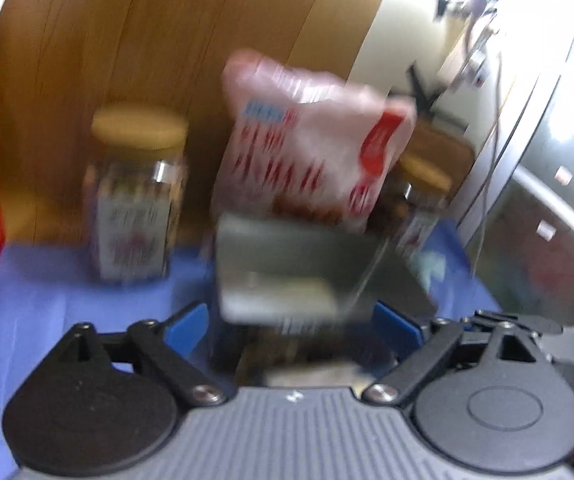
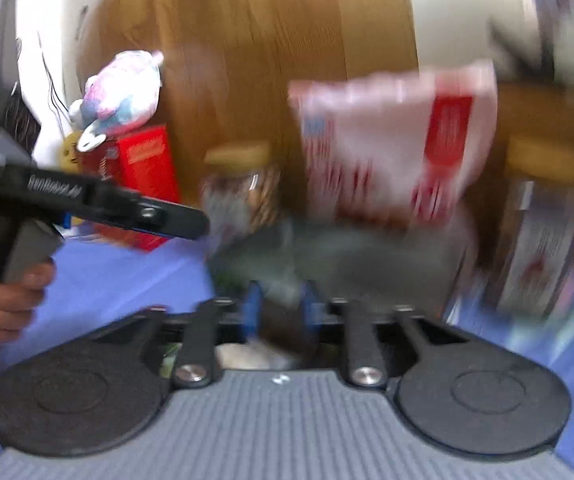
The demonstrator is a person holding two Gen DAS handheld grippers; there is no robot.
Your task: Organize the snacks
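Both views are motion-blurred. A pink-and-white snack bag (image 1: pixel 311 152) with red print stands upright, its lower part in a clear container (image 1: pixel 287 272) just ahead of my left gripper (image 1: pixel 293 326). The left gripper's blue pads (image 1: pixel 189 326) stand wide apart on either side of the container. In the right wrist view the same bag (image 2: pixel 391 148) stands ahead and right. My right gripper (image 2: pixel 281 304) has its blue pads (image 2: pixel 253 304) close together with something blurred between them; I cannot tell what. Two yellow-lidded jars (image 1: pixel 137 196) (image 2: pixel 539 232) flank the bag.
A red box (image 2: pixel 147 184) with a plush toy (image 2: pixel 119 92) on top stands at the left. A wooden panel (image 1: pixel 167 60) backs the blue tabletop (image 1: pixel 47 304). The left hand-held gripper body (image 2: pixel 99 204) crosses the right view's left side. A metal appliance (image 1: pixel 547 200) is at right.
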